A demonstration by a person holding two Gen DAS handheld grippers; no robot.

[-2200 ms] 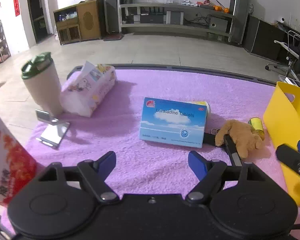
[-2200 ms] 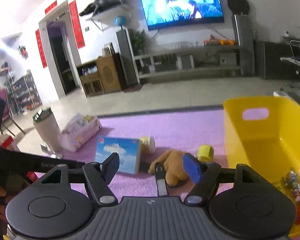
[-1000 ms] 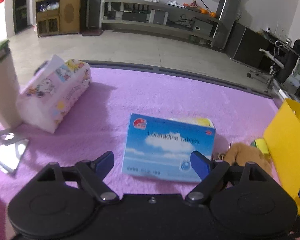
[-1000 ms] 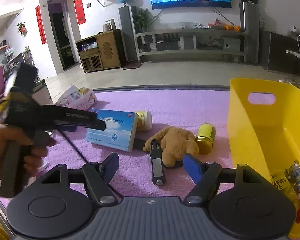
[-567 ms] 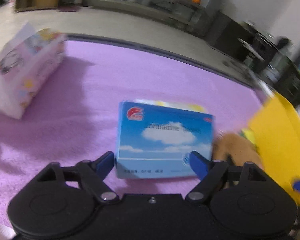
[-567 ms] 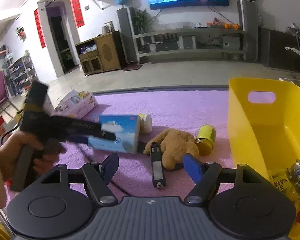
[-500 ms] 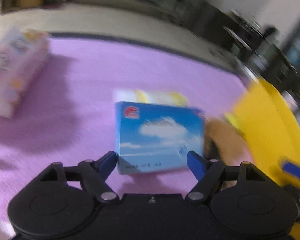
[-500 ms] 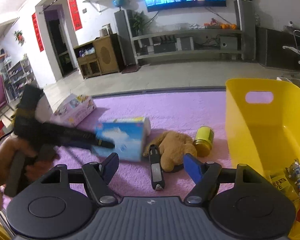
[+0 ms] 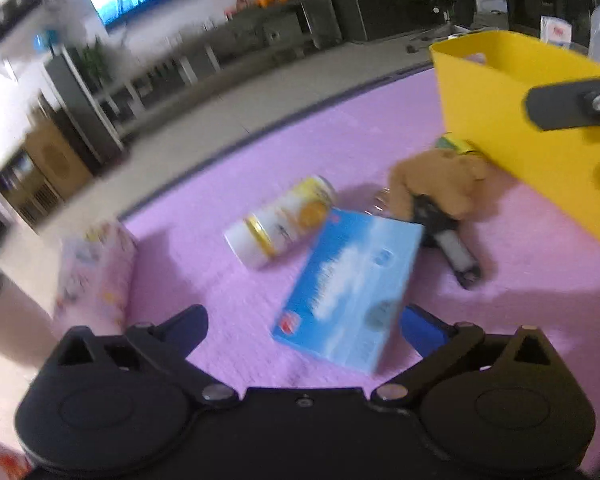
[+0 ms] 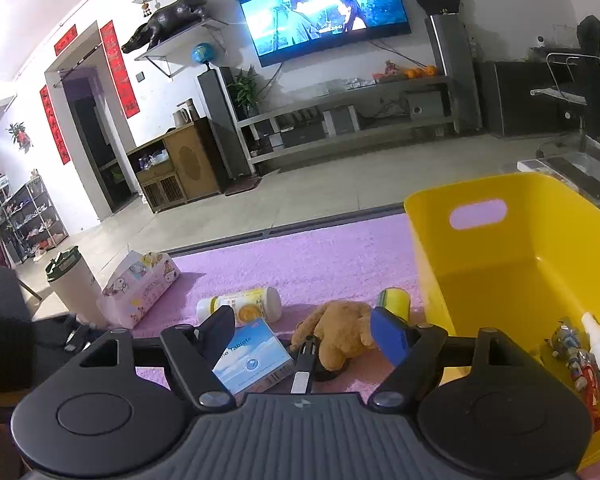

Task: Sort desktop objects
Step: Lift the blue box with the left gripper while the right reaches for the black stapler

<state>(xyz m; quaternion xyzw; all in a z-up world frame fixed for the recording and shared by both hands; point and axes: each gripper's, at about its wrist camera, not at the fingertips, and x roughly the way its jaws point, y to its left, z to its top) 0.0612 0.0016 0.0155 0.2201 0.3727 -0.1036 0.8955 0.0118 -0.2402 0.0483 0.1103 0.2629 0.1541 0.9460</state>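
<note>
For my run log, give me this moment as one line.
step: sorting | left tool: open, blue tablet box askew in gap, not clamped | right tool: open, empty | yellow bin: box not in

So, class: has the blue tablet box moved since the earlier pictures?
Yes. The box no longer leans in front of the white bottle; it has turned and come toward the camera, beside the plush toy. The bottle is now fully uncovered.

lit television (image 10: 320, 8), wooden cabinet (image 10: 180, 164), black office chair (image 10: 580, 80), globe (image 10: 203, 53)
</note>
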